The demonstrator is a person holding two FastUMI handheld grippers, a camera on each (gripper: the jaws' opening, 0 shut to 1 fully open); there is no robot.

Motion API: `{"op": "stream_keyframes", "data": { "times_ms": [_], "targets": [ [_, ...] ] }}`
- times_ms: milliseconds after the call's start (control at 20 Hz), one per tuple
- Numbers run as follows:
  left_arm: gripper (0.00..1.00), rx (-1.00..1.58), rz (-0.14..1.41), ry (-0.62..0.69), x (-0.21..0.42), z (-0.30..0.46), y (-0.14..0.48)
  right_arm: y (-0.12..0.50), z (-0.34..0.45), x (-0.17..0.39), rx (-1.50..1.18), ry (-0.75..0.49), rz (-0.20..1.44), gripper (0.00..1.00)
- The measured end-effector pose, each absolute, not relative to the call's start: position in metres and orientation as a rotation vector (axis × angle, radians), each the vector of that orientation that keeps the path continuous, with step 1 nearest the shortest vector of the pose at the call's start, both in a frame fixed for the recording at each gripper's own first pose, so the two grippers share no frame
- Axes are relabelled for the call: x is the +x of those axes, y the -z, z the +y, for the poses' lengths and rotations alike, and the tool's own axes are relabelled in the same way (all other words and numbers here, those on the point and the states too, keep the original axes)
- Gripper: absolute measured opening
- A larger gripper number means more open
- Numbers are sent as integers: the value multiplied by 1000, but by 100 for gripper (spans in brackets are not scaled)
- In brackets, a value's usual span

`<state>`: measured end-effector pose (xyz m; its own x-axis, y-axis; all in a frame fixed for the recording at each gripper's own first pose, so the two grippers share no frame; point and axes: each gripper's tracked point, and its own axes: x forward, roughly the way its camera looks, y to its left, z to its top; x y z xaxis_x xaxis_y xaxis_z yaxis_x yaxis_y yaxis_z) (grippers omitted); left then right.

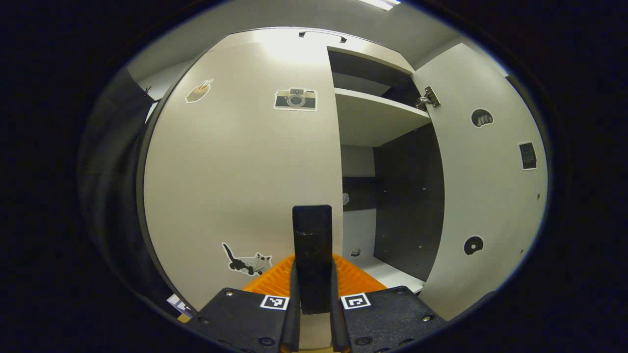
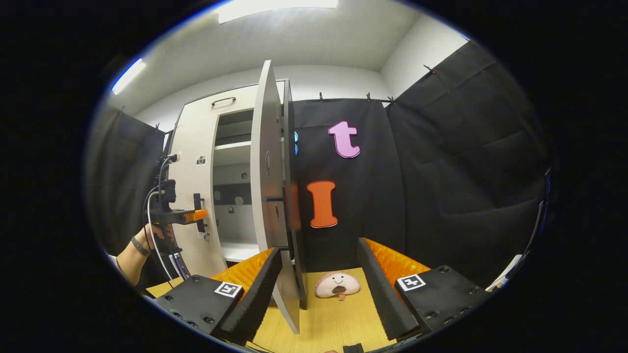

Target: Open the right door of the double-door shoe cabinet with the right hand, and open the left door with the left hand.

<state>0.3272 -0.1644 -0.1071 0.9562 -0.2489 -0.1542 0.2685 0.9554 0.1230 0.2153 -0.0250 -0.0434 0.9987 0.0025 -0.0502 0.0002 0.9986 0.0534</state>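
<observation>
Standing wide open, the right door lies between the right gripper's spread fingers, untouched. The left gripper's fingers are clenched together before the closed left door.

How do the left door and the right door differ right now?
The right door is swung wide open, baring the shelves; the left door is shut flat. The left door carries camera and cat stickers; the right door shows small dark round ones. The left gripper is closed at the left door's edge. Both doors are pale.
</observation>
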Motion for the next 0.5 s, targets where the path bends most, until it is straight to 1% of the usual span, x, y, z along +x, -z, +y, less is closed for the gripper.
{"op": "stream_keyframes", "data": {
  "times_ms": [250, 500],
  "targets": [
    [25, 154, 171, 345, 308, -157, 103, 42, -18, 217, 44, -15, 48, 99],
    [25, 144, 181, 366, 285, -146, 97, 40, 0, 222, 44, -53, 43, 99]
  ]
}}
